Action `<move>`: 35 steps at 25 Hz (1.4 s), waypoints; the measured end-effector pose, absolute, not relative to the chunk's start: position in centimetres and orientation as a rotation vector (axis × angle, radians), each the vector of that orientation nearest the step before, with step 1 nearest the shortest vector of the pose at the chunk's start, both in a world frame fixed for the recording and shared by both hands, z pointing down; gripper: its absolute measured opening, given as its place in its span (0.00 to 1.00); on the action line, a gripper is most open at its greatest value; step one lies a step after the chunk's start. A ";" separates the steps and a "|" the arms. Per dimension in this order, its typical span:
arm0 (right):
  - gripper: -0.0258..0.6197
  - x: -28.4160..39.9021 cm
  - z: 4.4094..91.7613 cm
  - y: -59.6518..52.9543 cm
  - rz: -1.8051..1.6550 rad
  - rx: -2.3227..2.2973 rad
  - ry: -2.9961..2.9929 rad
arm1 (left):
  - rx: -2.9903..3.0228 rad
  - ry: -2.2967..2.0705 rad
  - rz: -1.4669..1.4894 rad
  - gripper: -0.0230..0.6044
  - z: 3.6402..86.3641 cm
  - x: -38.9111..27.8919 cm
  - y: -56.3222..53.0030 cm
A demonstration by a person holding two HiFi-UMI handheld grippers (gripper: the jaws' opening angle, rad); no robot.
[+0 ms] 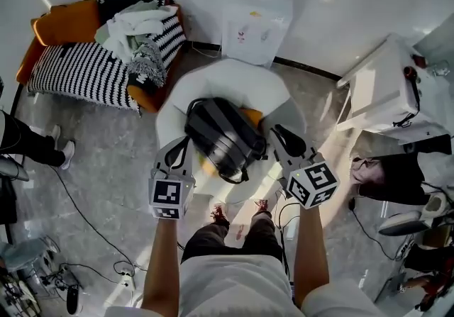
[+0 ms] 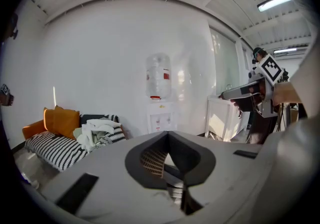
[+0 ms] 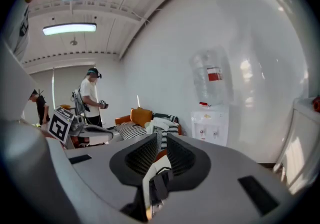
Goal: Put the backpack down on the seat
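Reviewer: Grippers first, quick.

Annotator: Left gripper (image 2: 167,134), jaws together, pinched on grey strap (image 2: 174,190) that runs down between them. Right gripper (image 3: 159,136), same deal, clamped on buckled strap (image 3: 158,180).

Reviewer: Both on the bag, then?

Annotator: Yes. Head view has backpack (image 1: 221,137) slung between the two, one gripper per side. Reads as a two-point carry, so the bag hangs level and doesn't tip.

Reviewer: Where, relative to the seat?

Annotator: Over the front half of seat (image 1: 234,80), with the person standing right at its front edge. Can't tell if the bag's bottom touches the seat or hangs just above it. With both grips closed on straps, I'd judge the weight is on the grippers. Task not done: lower, then release.

Reviewer: Surroundings?

Annotator: Water dispenser (image 1: 257,21) behind the seat, at the wall. Striped sofa (image 1: 81,67) off to the seat's left, clothes (image 1: 138,25) heaped on it. White table (image 1: 376,89) to the seat's right. All well apart from the seat.

Reviewer: Risk?

Annotator: Rounded seat. Set too near the front edge, the bag could slide off.
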State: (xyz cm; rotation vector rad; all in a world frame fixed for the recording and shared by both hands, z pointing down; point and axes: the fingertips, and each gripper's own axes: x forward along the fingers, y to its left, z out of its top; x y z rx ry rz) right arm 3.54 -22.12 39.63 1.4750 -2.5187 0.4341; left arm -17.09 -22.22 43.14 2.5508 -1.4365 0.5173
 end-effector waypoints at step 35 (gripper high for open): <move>0.04 4.5 22.1 -16.1 0.148 1.678 -2.516 | 2.887 -1.350 0.255 0.05 24.1 -13.6 -18.6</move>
